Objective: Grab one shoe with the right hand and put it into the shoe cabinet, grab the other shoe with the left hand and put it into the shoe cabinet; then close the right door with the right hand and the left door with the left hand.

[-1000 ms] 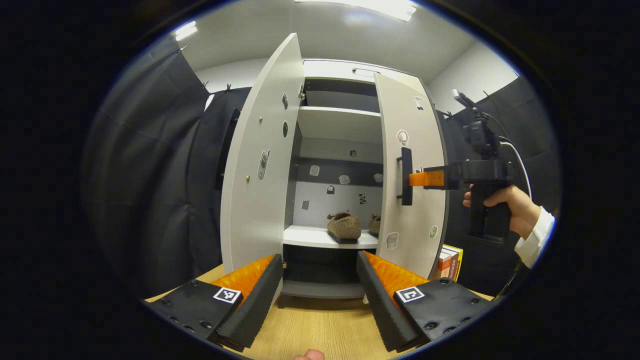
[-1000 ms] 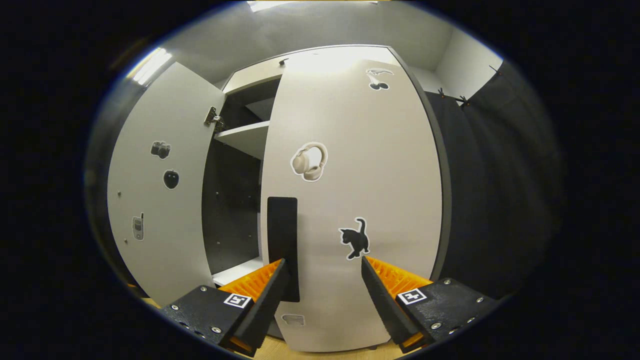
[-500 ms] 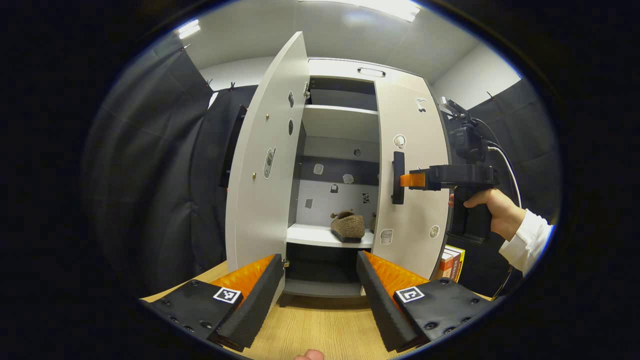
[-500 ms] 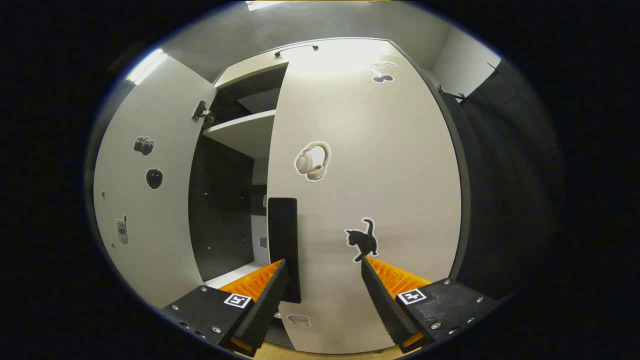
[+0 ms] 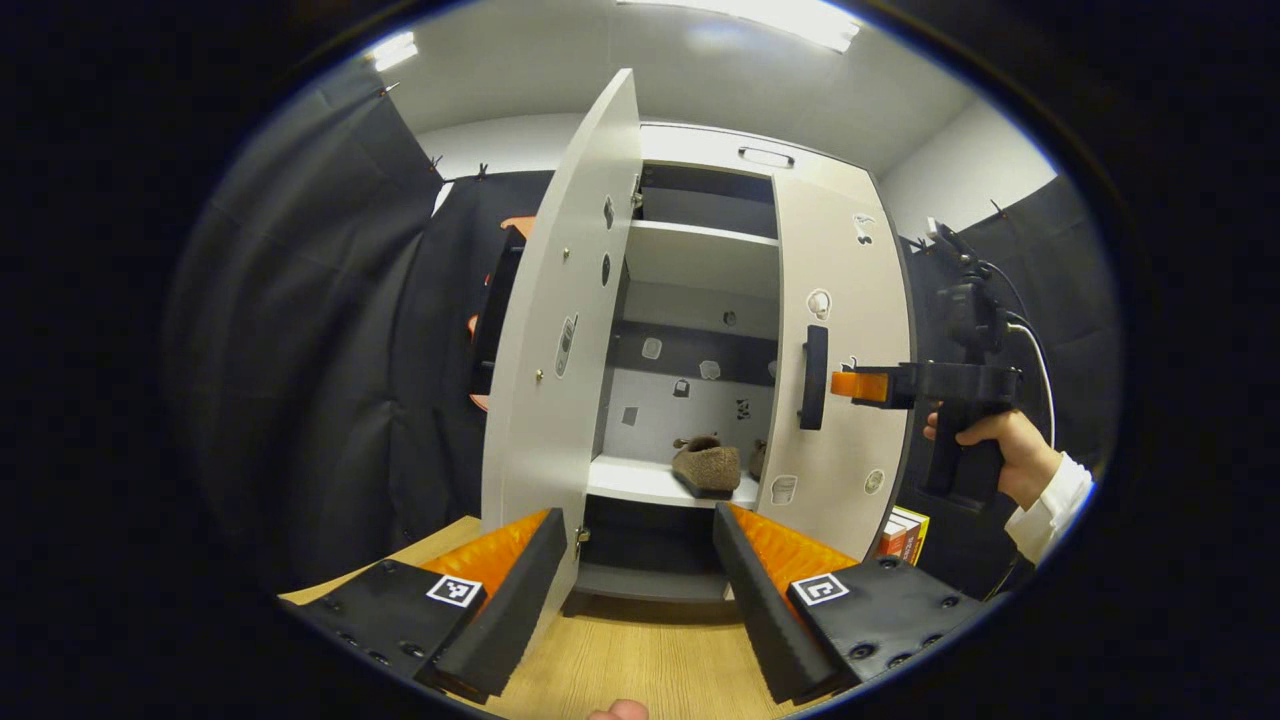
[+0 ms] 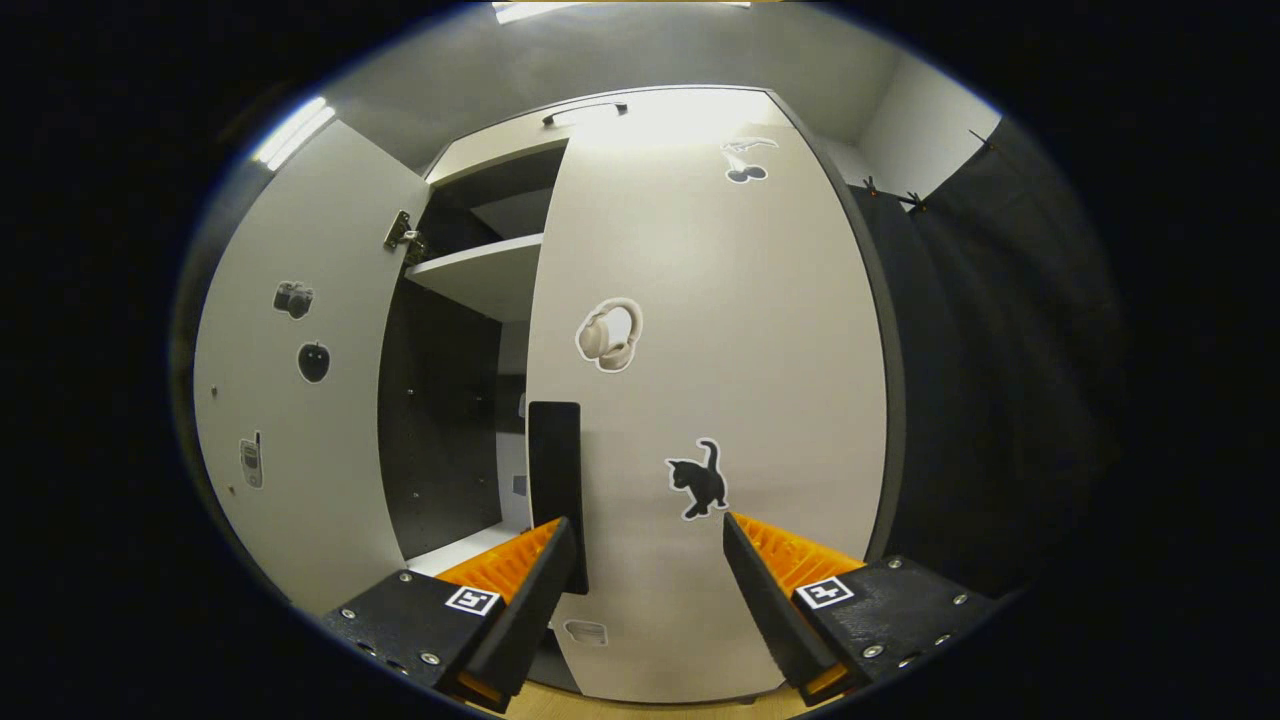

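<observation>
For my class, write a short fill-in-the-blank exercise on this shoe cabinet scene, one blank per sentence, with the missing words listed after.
1. The brown shoe rests on a white ____ inside the cabinet.
2. The left door stands wide ____.
3. The sticker just above the handle on the right door shows a pair of ____.
4. The right gripper has its fingers spread ____.

Missing words: shelf; open; headphones; open

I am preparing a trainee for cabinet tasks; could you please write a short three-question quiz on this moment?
1. True or false: the left door stands wide open.
2. Which gripper's fingers flank the right door's handle? A) left gripper B) right gripper
3. Fill in: a shoe rests on a ____ inside the shoe cabinet.

Key: 1 true; 2 B; 3 shelf.
</observation>
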`<state>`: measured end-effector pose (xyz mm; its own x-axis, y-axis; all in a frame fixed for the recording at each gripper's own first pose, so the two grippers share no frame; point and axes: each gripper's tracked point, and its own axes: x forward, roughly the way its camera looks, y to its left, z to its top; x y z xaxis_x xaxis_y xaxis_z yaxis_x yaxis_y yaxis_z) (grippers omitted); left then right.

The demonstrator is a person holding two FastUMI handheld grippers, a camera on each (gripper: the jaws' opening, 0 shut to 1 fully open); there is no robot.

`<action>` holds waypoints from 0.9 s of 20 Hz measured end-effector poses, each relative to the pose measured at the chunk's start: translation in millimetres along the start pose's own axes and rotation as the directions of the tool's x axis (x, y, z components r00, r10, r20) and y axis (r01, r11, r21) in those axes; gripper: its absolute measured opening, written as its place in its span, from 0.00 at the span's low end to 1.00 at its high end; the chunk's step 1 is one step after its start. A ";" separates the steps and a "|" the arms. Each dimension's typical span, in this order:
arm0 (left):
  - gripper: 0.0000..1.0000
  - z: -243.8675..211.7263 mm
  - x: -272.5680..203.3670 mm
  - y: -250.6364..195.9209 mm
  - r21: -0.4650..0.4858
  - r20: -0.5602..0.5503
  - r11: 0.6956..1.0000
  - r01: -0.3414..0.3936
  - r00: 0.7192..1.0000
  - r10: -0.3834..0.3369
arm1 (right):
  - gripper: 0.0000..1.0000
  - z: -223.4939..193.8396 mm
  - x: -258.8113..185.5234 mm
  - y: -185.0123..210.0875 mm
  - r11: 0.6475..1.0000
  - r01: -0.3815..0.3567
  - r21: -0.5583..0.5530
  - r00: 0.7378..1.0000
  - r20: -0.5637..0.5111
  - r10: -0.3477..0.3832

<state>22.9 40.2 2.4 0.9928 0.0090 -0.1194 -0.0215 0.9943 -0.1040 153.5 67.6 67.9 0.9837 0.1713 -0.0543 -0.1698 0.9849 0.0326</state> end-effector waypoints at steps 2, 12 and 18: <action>0.96 13.8 -4.3 22.9 0.001 0.009 0.999 -0.047 0.999 0.047 | 0.92 2.3 -14.5 -9.3 1.000 0.014 -0.007 1.000 0.011 -0.013; 0.94 95.7 34.3 127.2 0.150 0.100 0.965 -0.215 0.974 0.201 | 0.92 -2.5 -62.6 -42.5 0.998 0.065 0.002 0.998 0.027 -0.065; 0.96 121.4 57.7 138.9 0.200 0.149 0.951 -0.237 0.966 0.210 | 0.92 -14.1 -75.5 -40.8 0.998 0.055 0.018 0.998 0.007 -0.055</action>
<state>91.5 191.7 101.0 0.9724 0.2333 0.0102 -0.2327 0.9643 0.1268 85.3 14.8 56.6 0.9919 0.1171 -0.0488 -0.1148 0.9922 0.0480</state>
